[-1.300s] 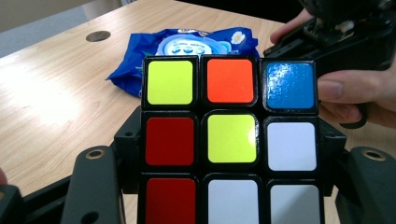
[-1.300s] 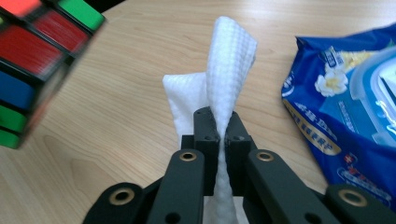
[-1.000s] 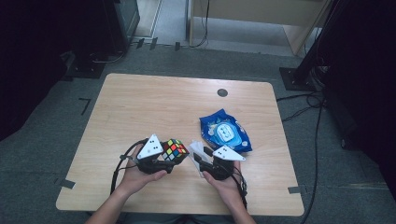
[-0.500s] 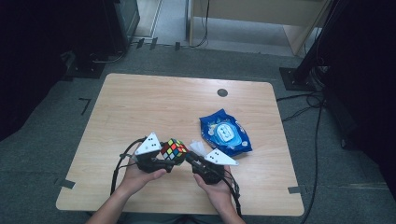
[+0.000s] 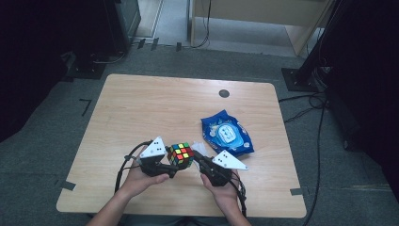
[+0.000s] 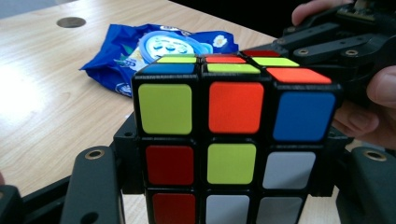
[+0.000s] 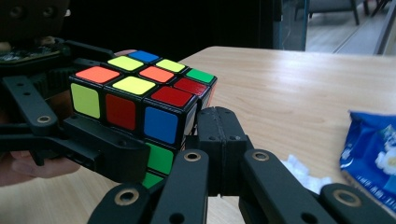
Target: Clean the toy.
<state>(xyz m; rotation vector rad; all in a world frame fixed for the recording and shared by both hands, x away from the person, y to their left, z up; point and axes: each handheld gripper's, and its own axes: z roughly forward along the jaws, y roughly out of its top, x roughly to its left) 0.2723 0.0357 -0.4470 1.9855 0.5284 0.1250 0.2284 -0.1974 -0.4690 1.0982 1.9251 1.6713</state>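
The right gripper (image 5: 200, 160), a second ago apart from the Rubik's cube (image 5: 181, 154), has closed in to the cube's side, its jaws pressed together and empty. The left gripper (image 5: 171, 165) clamps the cube's lower layers above the table's (image 5: 141, 108) near edge, suggesting a twist is next. One cube, one blue wipes packet (image 5: 227, 133), two grippers.

1 puzzle cube (image 5: 181, 154), 1 blue packet (image 5: 227, 134), 2 grippers (1 per hand), 1 table (image 5: 141, 108).
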